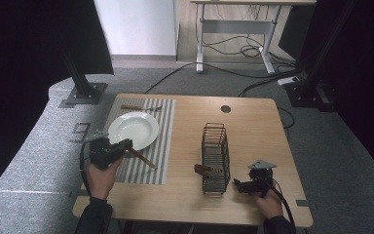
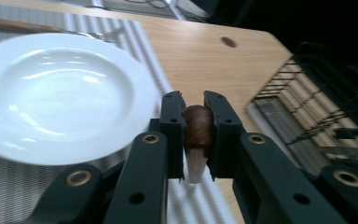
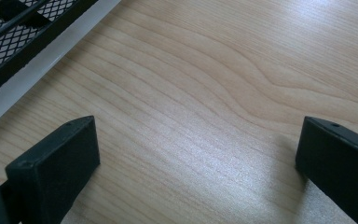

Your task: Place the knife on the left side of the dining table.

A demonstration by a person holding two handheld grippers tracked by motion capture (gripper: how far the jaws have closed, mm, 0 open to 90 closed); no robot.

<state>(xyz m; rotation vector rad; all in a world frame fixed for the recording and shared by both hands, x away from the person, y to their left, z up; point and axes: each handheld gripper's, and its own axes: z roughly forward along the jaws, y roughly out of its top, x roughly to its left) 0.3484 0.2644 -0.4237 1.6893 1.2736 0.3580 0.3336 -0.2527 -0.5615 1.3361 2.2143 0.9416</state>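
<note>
Left claw clamped on wooden-handled utensil, pads tight on brown handle in left gripper view. Utensil lying slantwise on striped placemat, just off near-right rim of white plate, far end pointing toward table middle; type of utensil head impossible to tell. Plate sitting on placemat at table's left half. Second wooden-handled utensil flat on placemat beyond plate, along far edge, metal end pointing right. Left hand wrapped around gripper body at near-left table edge.

Right claw wide open, nothing between pads, bare wooden table under them in right gripper view. Resting low near front-right of table, just right of black wire rack. Rack standing mid-table, another brown handle poking out its near-left side. Rack's mesh corner visible upper left in right gripper view.
</note>
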